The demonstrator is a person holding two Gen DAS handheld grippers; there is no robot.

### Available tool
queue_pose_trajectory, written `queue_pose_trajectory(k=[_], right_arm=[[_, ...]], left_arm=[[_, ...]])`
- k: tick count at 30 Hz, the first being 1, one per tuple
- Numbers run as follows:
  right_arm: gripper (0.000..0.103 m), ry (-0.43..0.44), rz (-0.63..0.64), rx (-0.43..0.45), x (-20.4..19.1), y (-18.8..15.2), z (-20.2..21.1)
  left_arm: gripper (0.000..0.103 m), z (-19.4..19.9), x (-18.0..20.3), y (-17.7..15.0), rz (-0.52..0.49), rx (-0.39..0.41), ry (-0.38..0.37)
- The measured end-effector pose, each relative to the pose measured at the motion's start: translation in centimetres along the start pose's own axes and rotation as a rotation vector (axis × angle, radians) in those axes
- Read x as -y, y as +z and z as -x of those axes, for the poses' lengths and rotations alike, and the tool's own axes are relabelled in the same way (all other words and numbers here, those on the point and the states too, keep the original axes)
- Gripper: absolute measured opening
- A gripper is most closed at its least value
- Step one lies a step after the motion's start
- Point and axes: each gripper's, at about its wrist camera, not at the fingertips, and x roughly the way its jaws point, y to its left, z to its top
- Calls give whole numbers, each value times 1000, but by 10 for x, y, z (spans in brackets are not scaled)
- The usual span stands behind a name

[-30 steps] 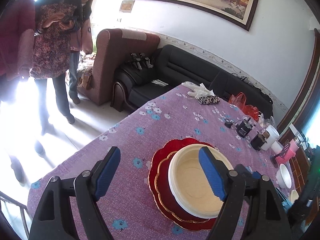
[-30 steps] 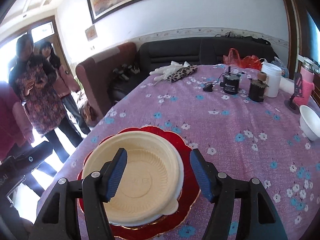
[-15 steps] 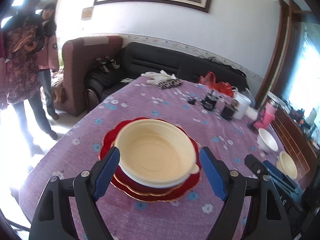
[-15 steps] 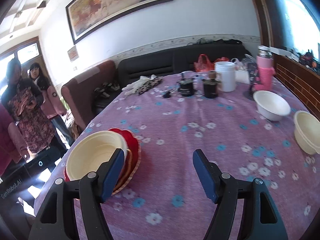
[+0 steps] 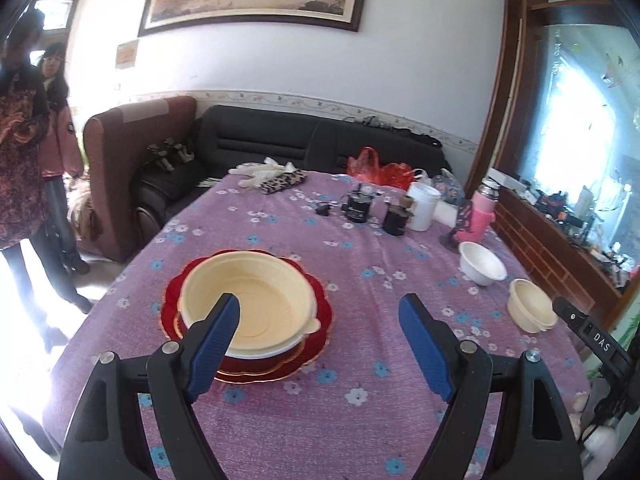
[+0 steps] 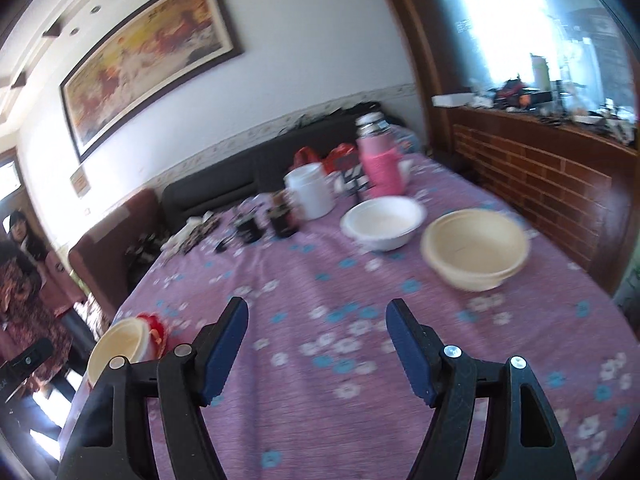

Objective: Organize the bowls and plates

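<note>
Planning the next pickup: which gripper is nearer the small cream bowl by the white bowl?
Right. The right gripper faces the small cream bowl ahead to its right; the left gripper sits by the plate stack, across the table.

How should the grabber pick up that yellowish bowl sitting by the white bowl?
Probably by its rim. The cream bowl stands upright and open, too wide to take whole, so one finger of the right gripper would go inside the wall and one outside. Come from above on the near edge, the side away from the white bowl, which sits close beside it.
</note>
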Motion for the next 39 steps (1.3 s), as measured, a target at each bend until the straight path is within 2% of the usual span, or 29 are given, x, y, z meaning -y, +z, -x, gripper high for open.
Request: queue_pose_trajectory(k=[4,9,16,18,21,26,27,29,30,31,34,36,38,39], right_arm=[[76,-82,-84,59,49,17,34],[76,-204,-135,138,95,33,84],[76,-342,-142,254,124,68,175],[76,-406,-89,292,117,76,194],[76,-474,-40,309,107,87,209],[76,-413,-144,285,124,102,215],[76,-371,-167,259,128,106,217],[76,-220,-290,239,147,119,231],[76,-171,-362,256,157,132,247],[76,-170,-375,271,161,142,257],[76,-270,-298,357,146,185,302],[76,-302,-240,385,127,217,335],[76,-330,-193,385,106,249,359],[76,-344,-170,380,96,265,369]], left_arm=[[81,4,-9,15,59,-36,-98],[81,18,-17,38,80,-54,-185],[81,26,-26,73,177,-132,-381],[81,32,-21,79,173,-116,-386],[81,42,-8,85,155,-35,-386],[81,57,-1,106,173,9,-411],[81,65,-2,113,177,24,-424],[81,90,-6,129,185,90,-450],[81,104,-8,137,183,132,-448],[81,121,-9,146,169,182,-443],[81,169,-9,168,95,296,-402],[81,202,-5,188,26,350,-332],[85,227,0,209,-47,363,-254],[88,240,5,223,-86,372,-185]])
